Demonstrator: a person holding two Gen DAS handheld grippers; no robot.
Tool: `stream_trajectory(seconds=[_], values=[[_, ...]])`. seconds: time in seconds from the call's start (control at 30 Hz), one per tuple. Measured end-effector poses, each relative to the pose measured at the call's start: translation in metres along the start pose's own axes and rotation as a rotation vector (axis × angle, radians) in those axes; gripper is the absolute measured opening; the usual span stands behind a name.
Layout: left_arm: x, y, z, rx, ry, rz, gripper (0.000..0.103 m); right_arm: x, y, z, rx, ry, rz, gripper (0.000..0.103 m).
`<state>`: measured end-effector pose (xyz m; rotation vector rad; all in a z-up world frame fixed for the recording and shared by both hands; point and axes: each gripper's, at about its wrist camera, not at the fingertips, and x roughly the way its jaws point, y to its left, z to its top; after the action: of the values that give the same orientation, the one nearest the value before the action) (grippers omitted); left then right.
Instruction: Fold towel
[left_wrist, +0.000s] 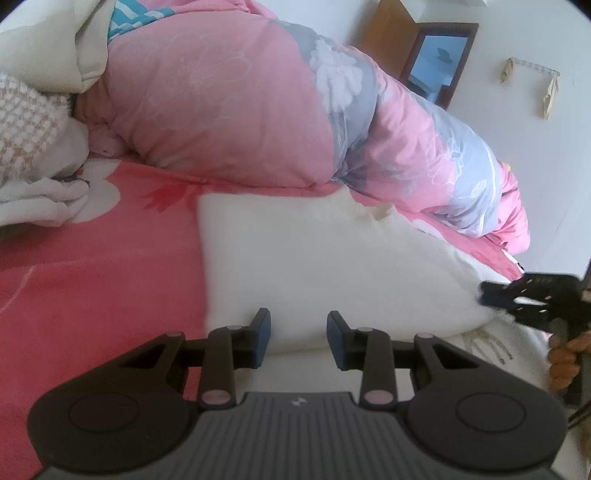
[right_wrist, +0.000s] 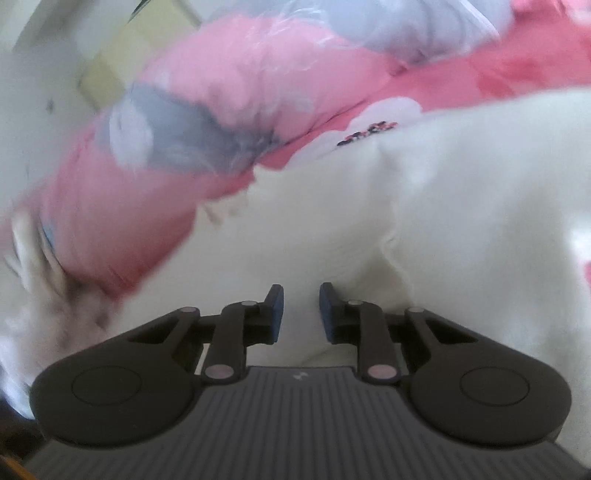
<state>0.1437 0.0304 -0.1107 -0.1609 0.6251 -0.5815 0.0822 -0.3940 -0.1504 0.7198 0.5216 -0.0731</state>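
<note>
Showing left gripper (left_wrist: 299, 338) fingers apart over white towel (left_wrist: 314, 258), right gripper (left_wrist: 487, 295) pinching its corner, own view blurred

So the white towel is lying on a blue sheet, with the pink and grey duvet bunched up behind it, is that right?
Not quite: the sheet is pink, not blue, as the left wrist view shows. The white towel does lie on it, with the pink and grey duvet bunched up behind.
</note>
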Motion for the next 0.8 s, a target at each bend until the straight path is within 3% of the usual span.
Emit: stream_trajectory(seconds=[0.13, 0.33, 0.53, 0.7, 0.8], values=[[-0.008, -0.018, 0.007, 0.039, -0.031, 0.019, 0.058, -0.042, -0.018, 0.021, 0.078, -0.072, 0.02, 0.022], [0.008, -0.064, 0.021, 0.1, 0.006, -0.018, 0.059, -0.125, -0.082, 0.045, 0.213, -0.187, -0.062, 0.025], [0.05, -0.122, 0.023, 0.152, 0.08, -0.076, 0.059, -0.192, -0.164, 0.04, 0.42, -0.306, -0.144, 0.028], [0.08, -0.146, 0.007, 0.195, 0.155, -0.045, 0.059, -0.224, -0.226, 0.046, 0.555, -0.394, -0.223, 0.035], [0.08, -0.147, 0.0, 0.208, 0.149, -0.029, 0.059, -0.229, -0.254, 0.056, 0.602, -0.431, -0.293, 0.039]])
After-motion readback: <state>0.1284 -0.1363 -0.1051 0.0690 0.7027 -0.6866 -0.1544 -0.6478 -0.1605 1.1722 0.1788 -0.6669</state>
